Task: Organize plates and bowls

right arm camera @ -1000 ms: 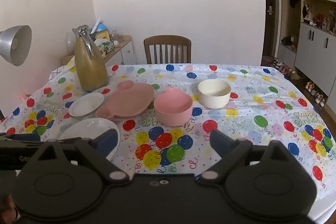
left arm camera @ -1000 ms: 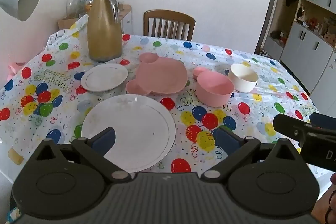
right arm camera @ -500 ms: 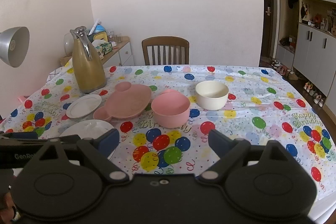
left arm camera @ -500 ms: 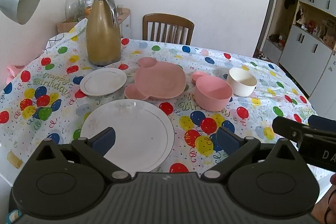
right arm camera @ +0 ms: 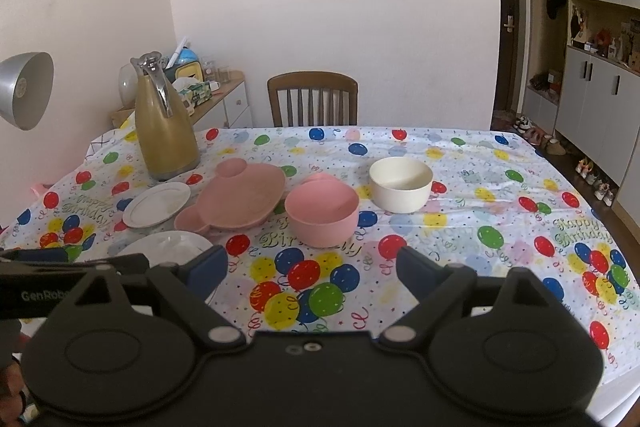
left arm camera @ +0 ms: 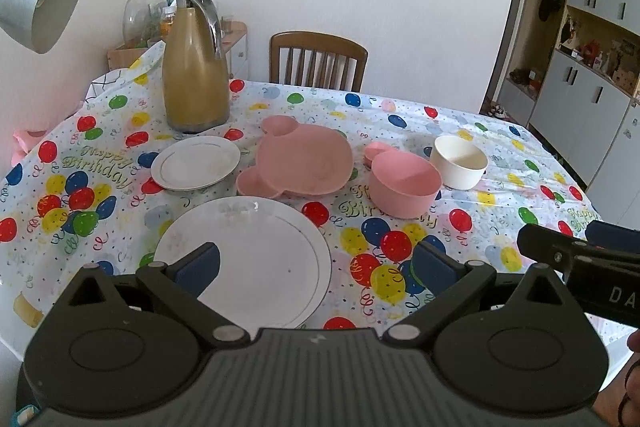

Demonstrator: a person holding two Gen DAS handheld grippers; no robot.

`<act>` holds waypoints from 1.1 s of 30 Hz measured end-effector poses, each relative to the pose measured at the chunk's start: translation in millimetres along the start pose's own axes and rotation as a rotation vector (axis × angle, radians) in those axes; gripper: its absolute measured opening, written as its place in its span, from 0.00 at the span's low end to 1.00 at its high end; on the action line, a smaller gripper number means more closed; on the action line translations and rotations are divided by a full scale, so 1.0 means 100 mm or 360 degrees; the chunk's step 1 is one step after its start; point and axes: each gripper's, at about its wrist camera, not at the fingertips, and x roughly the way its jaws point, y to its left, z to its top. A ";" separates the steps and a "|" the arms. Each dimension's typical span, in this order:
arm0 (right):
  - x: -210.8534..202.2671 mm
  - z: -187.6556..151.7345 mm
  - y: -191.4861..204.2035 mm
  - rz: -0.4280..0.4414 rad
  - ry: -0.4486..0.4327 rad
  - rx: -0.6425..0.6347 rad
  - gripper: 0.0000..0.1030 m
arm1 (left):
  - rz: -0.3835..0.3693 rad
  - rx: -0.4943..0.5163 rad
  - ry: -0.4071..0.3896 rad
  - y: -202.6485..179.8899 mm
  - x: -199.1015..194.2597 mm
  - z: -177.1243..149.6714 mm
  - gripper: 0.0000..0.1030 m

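Left gripper [left arm camera: 316, 265], fingers spread and empty, hovers over the large white plate [left arm camera: 256, 255] lying between them. Right gripper [right arm camera: 312, 269], fingers likewise spread, faces the pink bowl [right arm camera: 322, 213] just ahead on the tabletop [right arm camera: 500, 211].

Both wrist views look forward from the near edge of the desk [left arm camera: 120, 163] toward the chair [right arm camera: 313, 99], left one lower; the 2 share the dishes.
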 end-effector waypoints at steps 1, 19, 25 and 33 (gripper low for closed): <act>0.00 0.00 0.01 -0.0002 0.0000 -0.0001 0.89 | 0.0000 0.0003 0.0000 0.00 0.00 0.01 1.00; 0.02 -0.01 0.04 -0.0006 -0.0002 -0.0027 0.89 | -0.0006 -0.0004 -0.0025 0.03 -0.01 0.01 1.00; 0.03 -0.01 0.05 -0.0005 -0.0005 -0.0031 0.89 | -0.0020 -0.0012 -0.0030 0.04 0.00 0.02 1.00; 0.12 0.00 0.10 0.0005 0.0000 -0.0049 0.88 | -0.0040 -0.0059 -0.0009 0.10 0.07 0.04 1.00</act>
